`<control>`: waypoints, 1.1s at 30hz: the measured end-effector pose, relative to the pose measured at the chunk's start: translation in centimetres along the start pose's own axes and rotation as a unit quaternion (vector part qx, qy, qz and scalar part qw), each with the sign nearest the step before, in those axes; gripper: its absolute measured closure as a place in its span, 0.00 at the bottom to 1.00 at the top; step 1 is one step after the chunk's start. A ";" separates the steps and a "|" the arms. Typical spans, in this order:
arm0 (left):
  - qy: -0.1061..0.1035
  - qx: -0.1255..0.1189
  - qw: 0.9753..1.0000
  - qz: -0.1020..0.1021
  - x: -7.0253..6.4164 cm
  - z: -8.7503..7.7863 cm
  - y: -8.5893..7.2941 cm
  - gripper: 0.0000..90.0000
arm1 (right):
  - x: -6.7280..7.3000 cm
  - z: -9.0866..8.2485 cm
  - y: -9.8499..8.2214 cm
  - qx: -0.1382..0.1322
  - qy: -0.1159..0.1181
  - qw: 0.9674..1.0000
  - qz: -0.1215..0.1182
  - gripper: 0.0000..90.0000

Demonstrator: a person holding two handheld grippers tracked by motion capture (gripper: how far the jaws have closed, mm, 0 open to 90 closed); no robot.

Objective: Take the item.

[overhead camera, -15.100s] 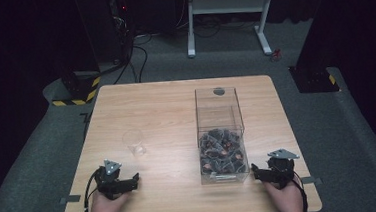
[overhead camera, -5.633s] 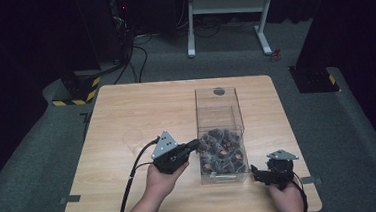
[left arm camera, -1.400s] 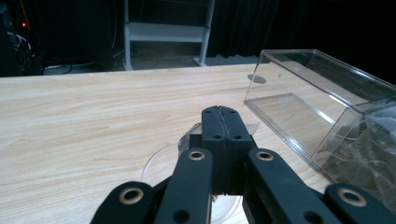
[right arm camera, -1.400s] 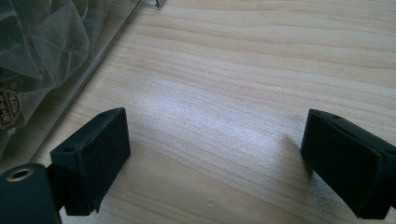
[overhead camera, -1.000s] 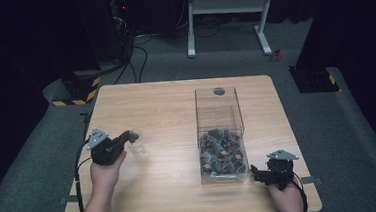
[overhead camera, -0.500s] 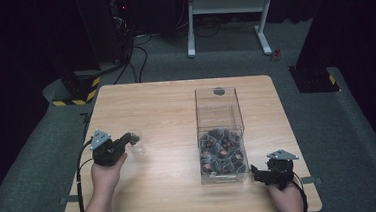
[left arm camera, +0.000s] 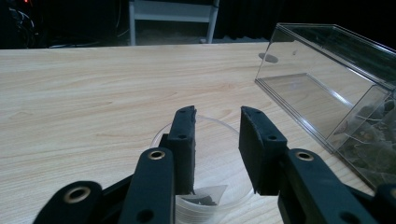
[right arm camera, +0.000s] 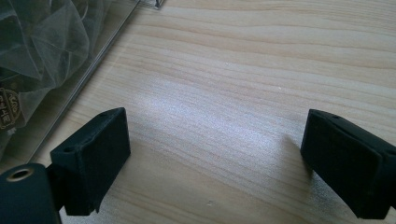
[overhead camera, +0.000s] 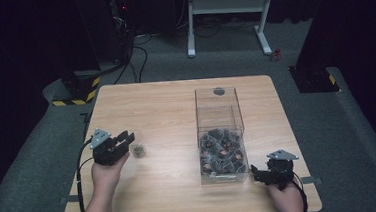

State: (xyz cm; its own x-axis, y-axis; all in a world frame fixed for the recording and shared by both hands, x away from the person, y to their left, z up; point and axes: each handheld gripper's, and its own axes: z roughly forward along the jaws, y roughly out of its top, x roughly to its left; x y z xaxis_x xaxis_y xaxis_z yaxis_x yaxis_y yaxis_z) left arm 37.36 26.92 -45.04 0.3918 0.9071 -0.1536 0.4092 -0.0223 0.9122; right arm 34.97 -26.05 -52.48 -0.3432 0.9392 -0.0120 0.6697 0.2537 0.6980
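A small clear plastic cup stands on the left part of the table with a dark mesh sachet lying in its bottom. My left gripper hovers just over the cup's rim; its jaws have just been opening and nothing is between them. In the high view this gripper sits at the cup. A tall clear box holds several similar sachets. My right gripper rests open on bare wood by the box's near right corner.
The box wall lies close to the left of my right gripper's jaws. A round dark mark shows on the table behind the box. Dark floor, cables and a white frame lie beyond the far edge.
My left gripper's jaws have parted over the cup, and the dark sachet now lies loose in it. Both hands have kept their places.
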 end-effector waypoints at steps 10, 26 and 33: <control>-0.006 0.000 1.000 0.007 -0.7 -0.2 0.2 0.73 | 0.0 0.0 0.0 0.000 0.001 1.000 0.000 0.09; -0.015 0.004 1.000 0.020 -1.8 -0.2 0.1 0.73 | 0.0 0.0 0.0 0.000 0.001 1.000 0.000 0.09; -0.025 0.012 0.999 0.031 -2.6 -0.2 -0.4 0.72 | 0.0 0.0 0.0 0.000 0.000 1.000 0.000 0.09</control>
State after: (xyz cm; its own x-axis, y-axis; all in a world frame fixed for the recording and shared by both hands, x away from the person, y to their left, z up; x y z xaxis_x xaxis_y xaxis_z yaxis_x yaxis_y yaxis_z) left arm 36.02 24.60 -44.95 0.4569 0.8819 -0.1160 0.4016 -0.0881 0.9116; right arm 34.97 -26.05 -52.48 -0.3434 0.9391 -0.0121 0.6696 0.2538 0.6980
